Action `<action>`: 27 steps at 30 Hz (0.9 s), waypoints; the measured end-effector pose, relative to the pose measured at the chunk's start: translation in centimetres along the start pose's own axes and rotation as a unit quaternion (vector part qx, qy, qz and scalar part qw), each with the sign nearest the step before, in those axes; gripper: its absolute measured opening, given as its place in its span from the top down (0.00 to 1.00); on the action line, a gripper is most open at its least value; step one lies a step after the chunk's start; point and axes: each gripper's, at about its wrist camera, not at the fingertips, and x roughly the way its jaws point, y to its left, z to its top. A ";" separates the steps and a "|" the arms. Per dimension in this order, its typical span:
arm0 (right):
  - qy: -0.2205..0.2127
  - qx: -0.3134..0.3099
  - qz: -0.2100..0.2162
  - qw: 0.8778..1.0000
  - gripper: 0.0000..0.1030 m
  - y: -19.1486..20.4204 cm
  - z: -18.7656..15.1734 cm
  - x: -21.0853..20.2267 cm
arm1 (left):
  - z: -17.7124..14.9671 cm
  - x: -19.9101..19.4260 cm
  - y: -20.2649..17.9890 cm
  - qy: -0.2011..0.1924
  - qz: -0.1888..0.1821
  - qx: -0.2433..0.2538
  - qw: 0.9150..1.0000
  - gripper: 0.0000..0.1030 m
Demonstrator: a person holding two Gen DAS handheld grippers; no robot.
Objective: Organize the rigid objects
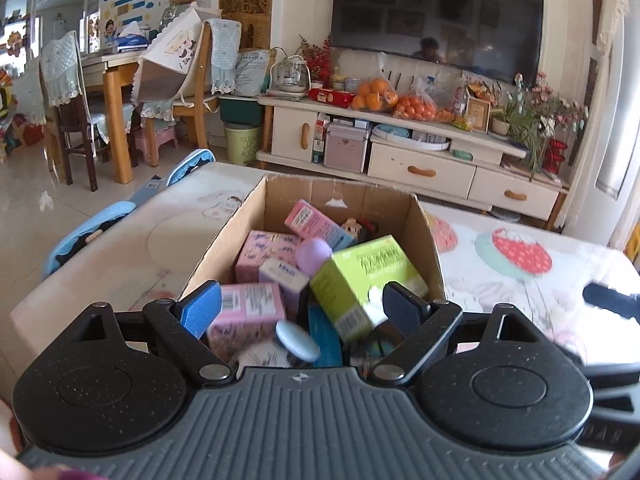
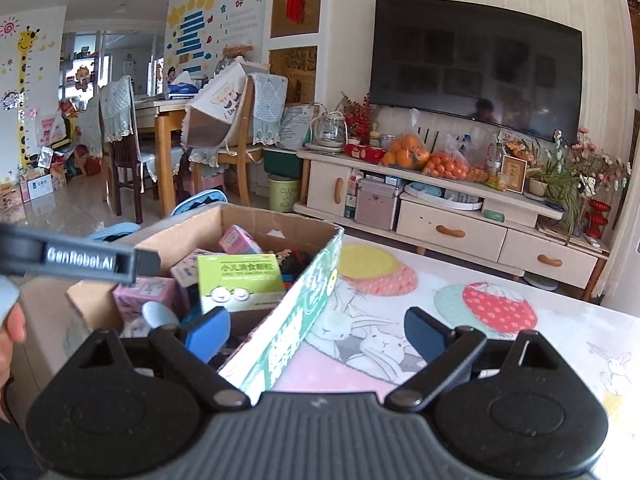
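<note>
A cardboard box (image 1: pixel 426 240) stands on the table, filled with several rigid items. A lime-green carton (image 1: pixel 366 276) lies tilted on top. Around it are pink cartons (image 1: pixel 250 310), a purple ball (image 1: pixel 314 254) and a pale blue oval piece (image 1: pixel 298 340). My left gripper (image 1: pixel 303 310) hovers open over the box's near end, its pads touching nothing. My right gripper (image 2: pixel 318 332) is open too and straddles the box's green-printed right wall (image 2: pixel 304 320), one finger over the contents and one over the cloth. The green carton (image 2: pixel 240 280) faces this camera.
A cloth printed with rabbits (image 2: pixel 480 320) covers the table to the right of the box. A blue chair (image 1: pixel 88 236) stands at the table's left edge. Beyond the table are a white TV cabinet (image 1: pixel 420 168) and a wooden dining set (image 1: pixel 116 120). A hand (image 2: pixel 12 328) shows at the left edge.
</note>
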 end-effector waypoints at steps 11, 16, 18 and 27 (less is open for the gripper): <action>-0.005 0.000 0.018 1.000 0.09 1.4 0.5 -3.7 | -1.4 -3.7 0.1 -0.009 0.010 0.017 1.000 0.00; -0.009 -0.009 0.022 1.000 0.09 2.6 0.4 -5.2 | -1.7 -5.2 0.4 -0.019 0.014 0.019 1.000 0.00; -0.012 -0.013 0.023 1.000 0.09 3.0 0.5 -5.7 | -1.9 -5.6 0.5 -0.021 0.014 0.019 0.999 0.00; -0.026 -0.021 0.021 0.999 0.09 4.4 0.8 -7.1 | -2.7 -6.6 0.9 -0.032 0.022 0.006 0.999 0.00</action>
